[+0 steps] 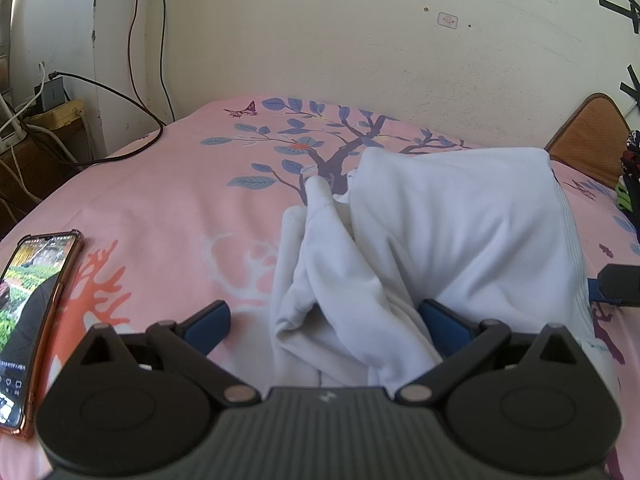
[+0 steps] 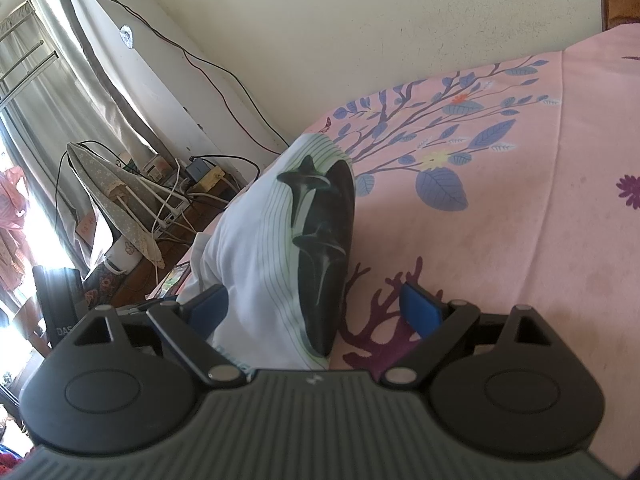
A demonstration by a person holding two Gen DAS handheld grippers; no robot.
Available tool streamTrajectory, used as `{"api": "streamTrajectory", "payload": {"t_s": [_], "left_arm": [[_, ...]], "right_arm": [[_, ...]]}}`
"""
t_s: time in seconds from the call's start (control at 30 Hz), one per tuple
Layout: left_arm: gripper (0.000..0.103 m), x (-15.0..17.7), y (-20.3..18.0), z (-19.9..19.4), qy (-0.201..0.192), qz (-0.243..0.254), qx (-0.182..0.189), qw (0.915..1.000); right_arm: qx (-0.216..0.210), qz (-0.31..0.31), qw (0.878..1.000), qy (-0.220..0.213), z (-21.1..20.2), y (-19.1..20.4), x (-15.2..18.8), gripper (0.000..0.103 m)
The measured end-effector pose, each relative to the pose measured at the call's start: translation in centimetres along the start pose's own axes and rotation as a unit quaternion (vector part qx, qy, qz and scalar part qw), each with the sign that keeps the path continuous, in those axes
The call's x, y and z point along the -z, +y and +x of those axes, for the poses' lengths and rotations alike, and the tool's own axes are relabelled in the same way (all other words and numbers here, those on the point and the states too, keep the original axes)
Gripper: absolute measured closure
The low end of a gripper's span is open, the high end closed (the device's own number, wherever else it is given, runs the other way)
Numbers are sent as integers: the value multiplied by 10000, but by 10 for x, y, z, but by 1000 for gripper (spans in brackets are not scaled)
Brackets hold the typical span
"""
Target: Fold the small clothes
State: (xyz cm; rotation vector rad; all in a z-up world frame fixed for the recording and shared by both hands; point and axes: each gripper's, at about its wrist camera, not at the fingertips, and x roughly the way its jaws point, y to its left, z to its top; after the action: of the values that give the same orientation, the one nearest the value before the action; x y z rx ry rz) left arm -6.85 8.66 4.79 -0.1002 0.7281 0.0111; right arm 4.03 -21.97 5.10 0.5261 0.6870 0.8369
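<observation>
We have a small white cotton T-shirt [image 1: 460, 232] bunched on the pink bed sheet printed with blue-leaved branches [image 1: 160, 208], its body heaped to the right and one sleeve [image 1: 320, 200] pointing away from us toward the wall. In the right wrist view the same garment shows its dark printed front [image 2: 324, 248], standing up as a narrow ridge that runs from near our fingers away toward the far edge of the bed.

Our left gripper [image 1: 324, 316] has its blue pads spread wide, with the sleeve side of the cloth lying between them; we see nothing pinched. Our right gripper [image 2: 316, 304] is likewise spread, its left pad against or just behind the white fabric and its right pad over bare sheet; whether that left pad touches the cloth we cannot tell.

The shirt's long axis lies roughly along the line of both pairs of fingers, straight ahead of us. We judge the left gripper the better placed for the sleeve and the right for the printed edge, so the next grasp would mean closing on cloth already between the pads. A smartphone in an orange case [image 1: 36, 320] lies on the sheet well to the left, clear of the garment.
</observation>
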Motion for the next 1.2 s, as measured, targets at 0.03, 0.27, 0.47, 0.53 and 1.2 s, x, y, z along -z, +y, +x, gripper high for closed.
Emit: {"api": "streamTrajectory", "payload": {"t_s": [0.03, 0.27, 0.47, 0.53, 1.2], "left_arm": [[0, 0, 0, 0, 0, -1, -1, 10000], [0, 0, 0, 0, -3, -4, 0, 10000], [0, 0, 0, 0, -12, -17, 18, 10000], [0, 0, 1, -1, -19, -24, 34, 10000], [0, 4, 7, -6, -40, -29, 251, 9997]], "right_arm": [[26, -17, 10000, -10, -1, 1, 1, 8], [126, -155, 9998, -49, -7, 7, 11, 3], [214, -194, 9995, -120, -8, 9, 13, 1], [144, -141, 9997, -152, -9, 8, 14, 0], [249, -167, 9991, -301, -9, 13, 20, 0]]}}
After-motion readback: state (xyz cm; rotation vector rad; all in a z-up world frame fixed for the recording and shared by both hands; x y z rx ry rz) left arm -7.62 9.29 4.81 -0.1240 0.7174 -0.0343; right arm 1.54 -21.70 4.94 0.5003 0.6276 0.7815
